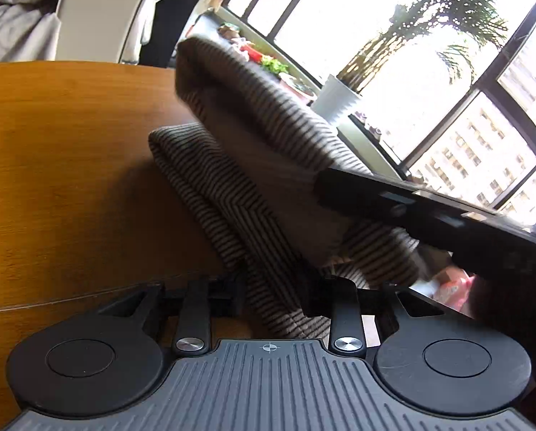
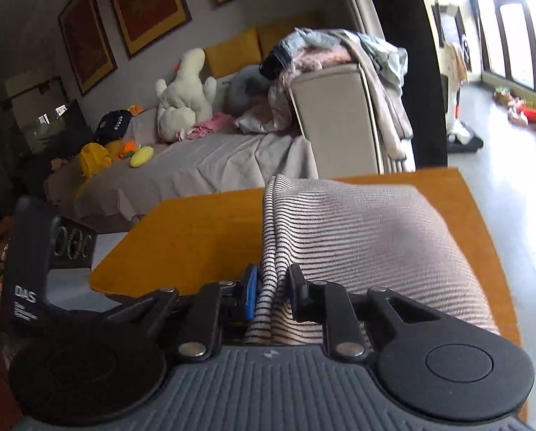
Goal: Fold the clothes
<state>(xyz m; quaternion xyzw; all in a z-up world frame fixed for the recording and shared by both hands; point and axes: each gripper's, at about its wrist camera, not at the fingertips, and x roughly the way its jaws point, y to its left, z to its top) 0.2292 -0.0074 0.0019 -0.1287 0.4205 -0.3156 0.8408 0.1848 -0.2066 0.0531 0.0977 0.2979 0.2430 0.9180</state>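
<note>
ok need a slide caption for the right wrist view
Right tool clamps the bunched edge of a striped beige knit garment over an orange wooden table, cluttered bed behind.

The cloth (image 2: 357, 237) was beige with thin dark stripes, the table (image 1: 59, 165) orange-brown wood, the gripper (image 2: 272, 287) black with blue pads (image 2: 250, 287).

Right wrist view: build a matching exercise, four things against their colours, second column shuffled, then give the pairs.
Things:
1. table
2. garment
3. plush toy
4. gripper pads

Colours:
A. blue
B. cream white
C. orange-brown wood
D. pale with thin dark stripes

Pairs: 1-C, 2-D, 3-B, 4-A
</note>
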